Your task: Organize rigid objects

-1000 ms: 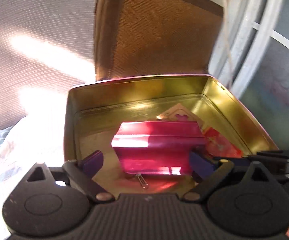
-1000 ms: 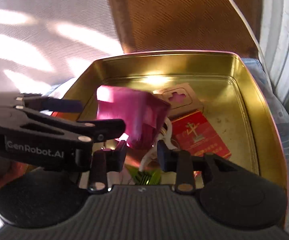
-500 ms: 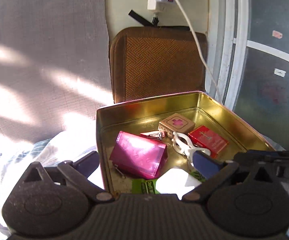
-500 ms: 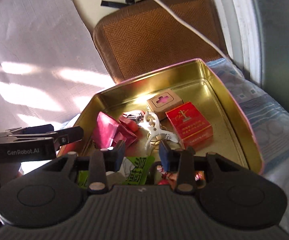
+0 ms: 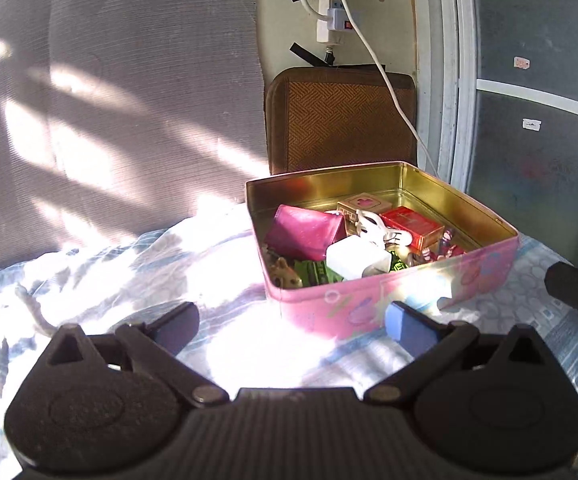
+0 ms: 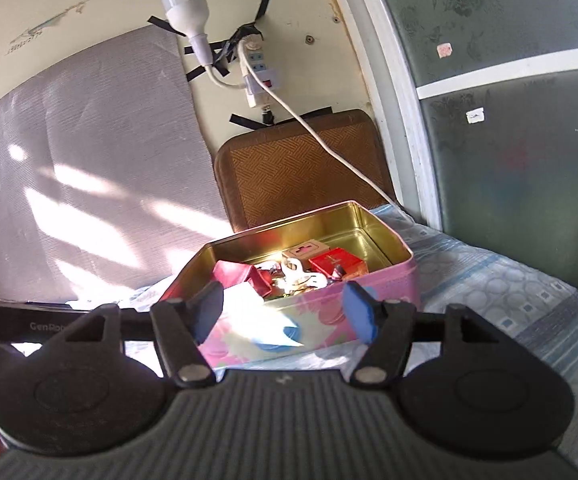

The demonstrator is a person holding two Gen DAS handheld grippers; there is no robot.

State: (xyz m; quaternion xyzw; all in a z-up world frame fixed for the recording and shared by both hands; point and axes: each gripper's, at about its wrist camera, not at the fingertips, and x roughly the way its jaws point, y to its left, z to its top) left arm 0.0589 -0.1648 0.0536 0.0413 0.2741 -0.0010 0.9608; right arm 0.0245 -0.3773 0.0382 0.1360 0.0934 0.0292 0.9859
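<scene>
Left tool [image 5: 291,322]: jaws at full spread, nothing between them; it hangs over the sunlit bedsheet [image 5: 101,280], short of the tin.
Right tool [image 6: 283,312]: jaws have just been opening and now stand wide, with nothing between them; its tip shows at the right edge of the left wrist view.
Change from a second ago: both tools were then down inside the tin, the left one at the wallet, the right one narrow. Both are now pulled back clear of it, and the whole tin is in view.
Tin [image 5: 469,280]: pink outside, gold inside, lid off, standing on the bed in front of a brown cushion [image 5: 341,120].
Contents: magenta wallet [image 5: 303,232] at the left, leaning; white block [image 5: 355,260] in front of it; red box [image 5: 409,226] towards the right; tan box [image 5: 363,204] with a pink cut-out at the back; a white figure [image 5: 373,226] between them; green packets [image 5: 313,272] and small items along the front wall, too cluttered to tell.
Surroundings: power strip [image 6: 259,76] and bulb [image 6: 185,4] taped to the wall, a white cord [image 6: 329,148] running down past the cushion.
</scene>
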